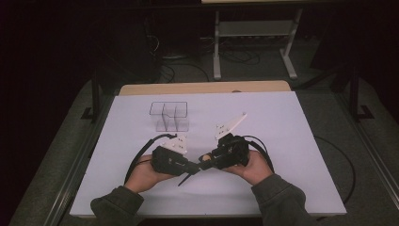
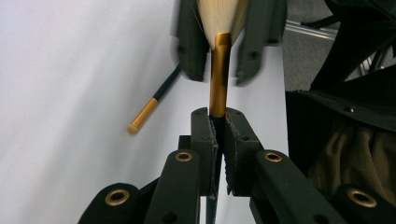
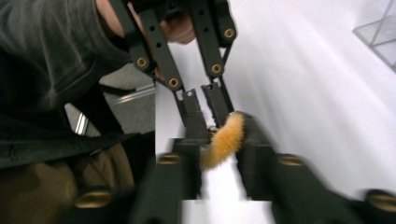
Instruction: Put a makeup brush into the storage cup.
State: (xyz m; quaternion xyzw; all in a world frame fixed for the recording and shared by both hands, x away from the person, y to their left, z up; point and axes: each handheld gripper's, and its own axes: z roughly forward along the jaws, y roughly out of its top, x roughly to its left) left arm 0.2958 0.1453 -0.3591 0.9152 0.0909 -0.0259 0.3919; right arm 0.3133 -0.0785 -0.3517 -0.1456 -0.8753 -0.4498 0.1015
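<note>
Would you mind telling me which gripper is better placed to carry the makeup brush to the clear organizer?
Left, probably: the left gripper is shut on the makeup brush handle, while the right gripper merely straddles its bristles. Clear organizer lies ahead.

No text, label, brand, number or sign is readable in any view; all surfaces that are seen carry no writing that can be read.

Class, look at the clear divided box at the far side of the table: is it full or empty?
Empty. In the high view the clear box shows nothing but the white table through its walls; the brush is clamped in the left gripper.
</note>
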